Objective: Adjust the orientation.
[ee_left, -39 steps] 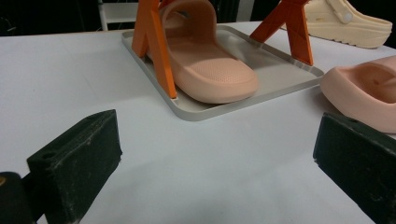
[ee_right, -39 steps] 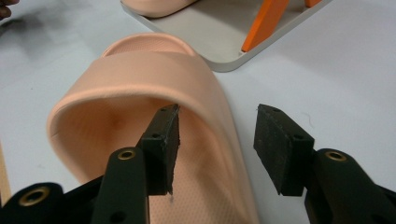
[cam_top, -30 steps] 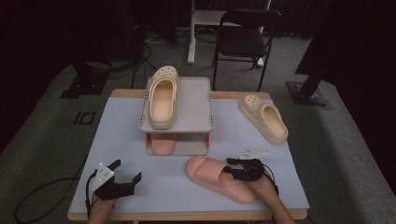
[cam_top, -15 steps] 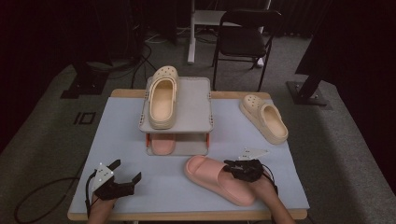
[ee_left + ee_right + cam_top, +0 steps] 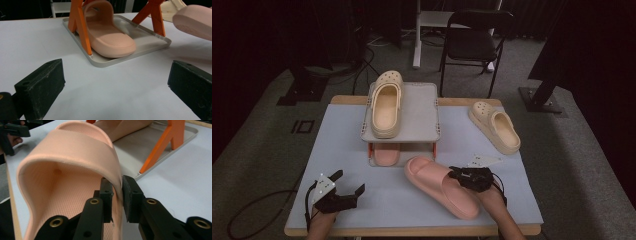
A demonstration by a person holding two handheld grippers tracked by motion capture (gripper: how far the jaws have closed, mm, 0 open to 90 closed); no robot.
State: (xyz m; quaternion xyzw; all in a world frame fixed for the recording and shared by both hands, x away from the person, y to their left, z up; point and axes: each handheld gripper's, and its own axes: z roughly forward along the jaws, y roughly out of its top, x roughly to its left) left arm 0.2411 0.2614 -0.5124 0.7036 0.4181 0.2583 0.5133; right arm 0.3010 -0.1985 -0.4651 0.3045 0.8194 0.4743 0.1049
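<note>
Two jaws of the right gripper (image 5: 117, 195) have just been closing and now pinch the strap of the pink slide (image 5: 442, 185), near the table's (image 5: 412, 200) front edge. Left gripper (image 5: 346, 183) rests there, jaws spread wide.

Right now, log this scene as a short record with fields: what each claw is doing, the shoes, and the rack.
right claw: shut on the strap edge of the pink slide; its jaws have just been closing
left claw: open, holding nothing, near the table's front left
rack: two shelves on orange legs, mid-table
top shelf: beige clog
bottom shelf: second pink slide
table: second beige clog lies on it, right of the rack
</note>
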